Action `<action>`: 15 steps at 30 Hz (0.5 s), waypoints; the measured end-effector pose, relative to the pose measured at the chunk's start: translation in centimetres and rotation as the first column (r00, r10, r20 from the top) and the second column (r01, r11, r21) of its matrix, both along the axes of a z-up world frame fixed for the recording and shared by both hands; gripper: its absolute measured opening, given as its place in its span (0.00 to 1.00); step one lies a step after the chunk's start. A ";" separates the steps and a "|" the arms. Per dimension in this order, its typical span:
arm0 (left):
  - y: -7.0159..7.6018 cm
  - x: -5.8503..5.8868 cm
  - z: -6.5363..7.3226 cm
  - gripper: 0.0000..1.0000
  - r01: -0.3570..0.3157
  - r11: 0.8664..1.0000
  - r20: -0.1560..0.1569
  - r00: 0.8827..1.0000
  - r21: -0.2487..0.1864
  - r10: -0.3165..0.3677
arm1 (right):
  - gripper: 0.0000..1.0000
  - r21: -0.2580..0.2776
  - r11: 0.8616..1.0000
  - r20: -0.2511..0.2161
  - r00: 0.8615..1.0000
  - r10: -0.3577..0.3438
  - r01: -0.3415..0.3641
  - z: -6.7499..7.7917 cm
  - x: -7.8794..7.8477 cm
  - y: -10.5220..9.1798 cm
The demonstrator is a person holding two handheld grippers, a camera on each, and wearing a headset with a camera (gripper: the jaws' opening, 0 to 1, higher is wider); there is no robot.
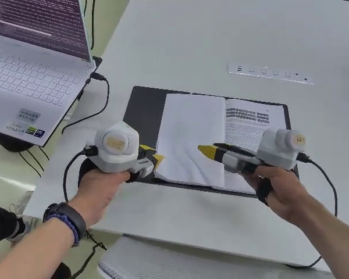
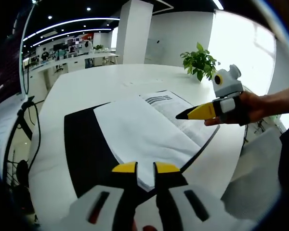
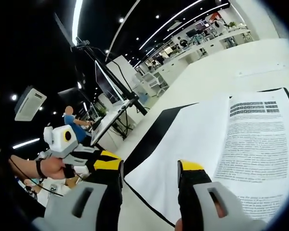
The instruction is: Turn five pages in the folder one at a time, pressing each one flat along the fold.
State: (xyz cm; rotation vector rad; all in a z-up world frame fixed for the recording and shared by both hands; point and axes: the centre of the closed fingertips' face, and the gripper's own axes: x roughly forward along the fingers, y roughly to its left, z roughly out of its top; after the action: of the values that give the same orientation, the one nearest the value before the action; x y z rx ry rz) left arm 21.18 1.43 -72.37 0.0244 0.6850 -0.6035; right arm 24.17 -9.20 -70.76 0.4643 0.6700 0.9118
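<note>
A black folder (image 1: 142, 110) lies open on the white table. A blank white page (image 1: 189, 136) covers its middle, and a printed page (image 1: 247, 125) lies to the right. My left gripper (image 1: 156, 158) hovers at the folder's near left corner, its yellow tips (image 2: 145, 167) a narrow gap apart over the blank page's (image 2: 144, 130) near edge, holding nothing. My right gripper (image 1: 208, 151) hangs just above the blank page's lower right part. Its jaws (image 3: 150, 166) stand wide open with nothing between them, over the blank page (image 3: 183, 139) beside the printed page (image 3: 253, 139).
An open laptop (image 1: 35, 64) sits at the far left with black cables (image 1: 84, 116) trailing toward the folder. A white power strip (image 1: 270, 74) lies beyond the folder. The table's near edge runs just below both hands. A potted plant (image 2: 200, 61) stands far off.
</note>
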 end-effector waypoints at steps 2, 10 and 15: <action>-0.2 0.1 -0.6 0.09 0.001 1.000 -0.010 1.000 0.002 -0.001 | 0.44 0.000 1.000 -0.004 1.000 -0.007 0.007 -0.1 -0.4 -0.3; -0.8 -0.1 -3.0 0.00 -0.012 1.000 -0.070 0.998 -0.019 0.011 | 0.43 0.002 0.999 -0.036 0.999 -0.041 0.041 -1.1 -1.3 -1.7; -0.8 -0.8 -4.4 0.00 -0.031 0.999 -0.111 0.993 -0.036 0.027 | 0.42 -0.001 0.998 -0.052 0.997 -0.061 0.061 -1.7 -1.6 -2.5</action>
State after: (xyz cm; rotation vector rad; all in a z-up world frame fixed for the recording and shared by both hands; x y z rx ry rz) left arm 20.43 0.62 -76.81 -0.0547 0.7794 -0.5929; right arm 22.58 -11.67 -72.49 0.5083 0.6996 0.8448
